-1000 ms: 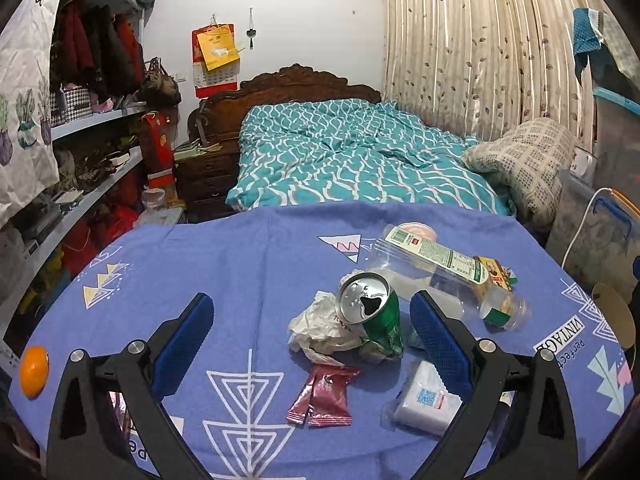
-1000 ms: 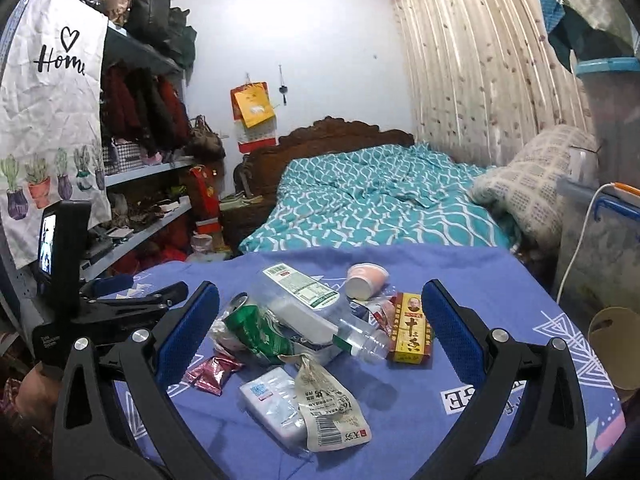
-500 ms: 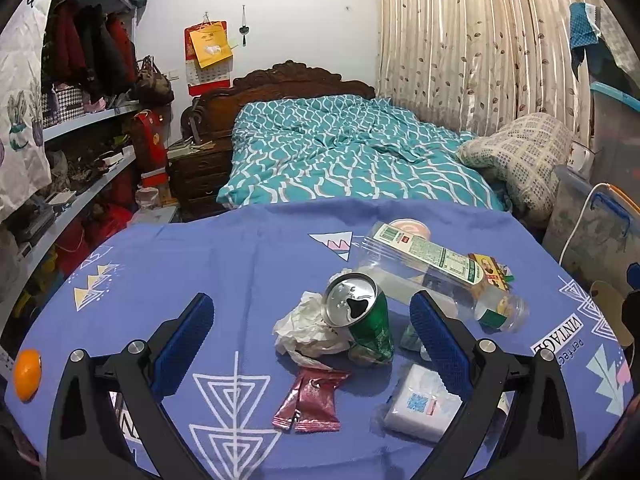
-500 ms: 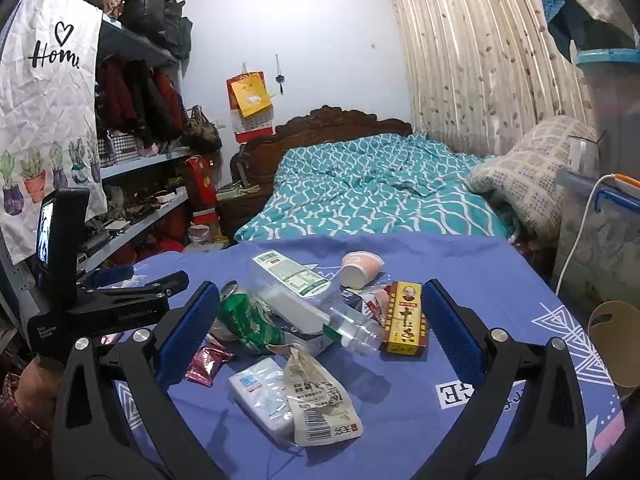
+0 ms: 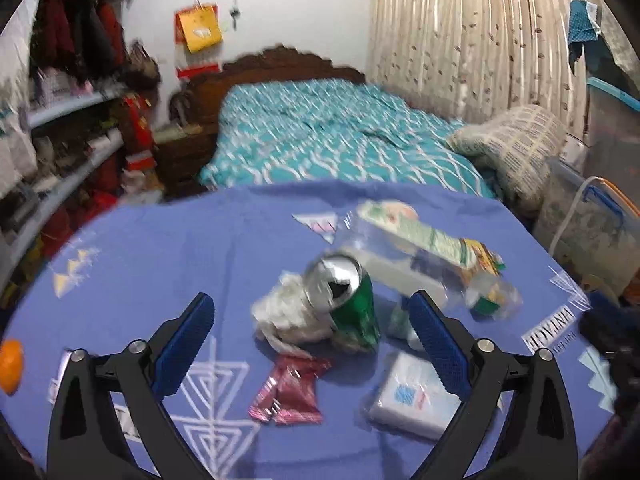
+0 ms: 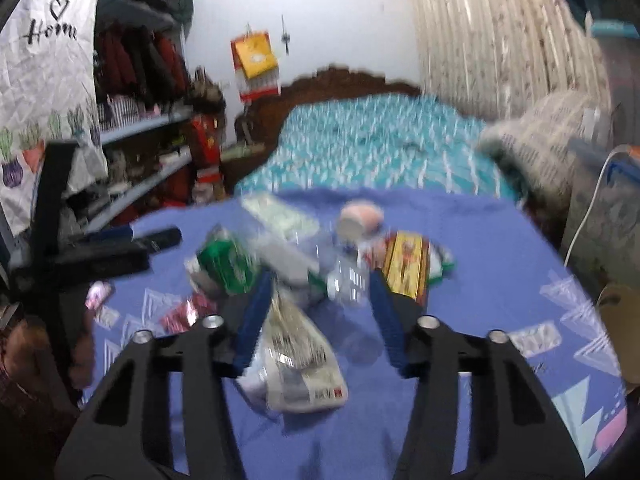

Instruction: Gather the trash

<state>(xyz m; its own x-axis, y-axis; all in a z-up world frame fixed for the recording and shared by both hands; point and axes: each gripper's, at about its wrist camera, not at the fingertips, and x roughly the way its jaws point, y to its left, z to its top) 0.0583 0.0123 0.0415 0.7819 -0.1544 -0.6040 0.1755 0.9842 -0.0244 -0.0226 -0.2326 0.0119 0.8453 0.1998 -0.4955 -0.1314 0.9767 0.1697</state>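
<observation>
A pile of trash lies on the blue tablecloth [image 5: 200,248]: a green can [image 5: 348,300] on its side, a crumpled white tissue [image 5: 288,312], a red wrapper [image 5: 288,388], a white tissue pack [image 5: 412,396], a clear plastic bottle [image 5: 420,248]. My left gripper [image 5: 312,332] is open, just short of the can and tissue. In the blurred right wrist view, the can [image 6: 228,260], bottle [image 6: 320,256], a yellow box [image 6: 404,264], a pink cup [image 6: 360,216] and a white bag [image 6: 296,356] show. My right gripper [image 6: 320,308] is half closed, above the bag, empty.
An orange [image 5: 10,360] lies at the table's left edge. A bed with a teal cover [image 5: 332,136] stands behind the table, shelves [image 5: 60,128] at the left, curtains and storage boxes [image 5: 592,208] at the right. The left gripper's body [image 6: 80,256] shows in the right wrist view.
My right gripper's jaws have narrowed a lot and it has moved forward over the white bag toward the bottle. My left gripper has shifted slightly right, still open.
</observation>
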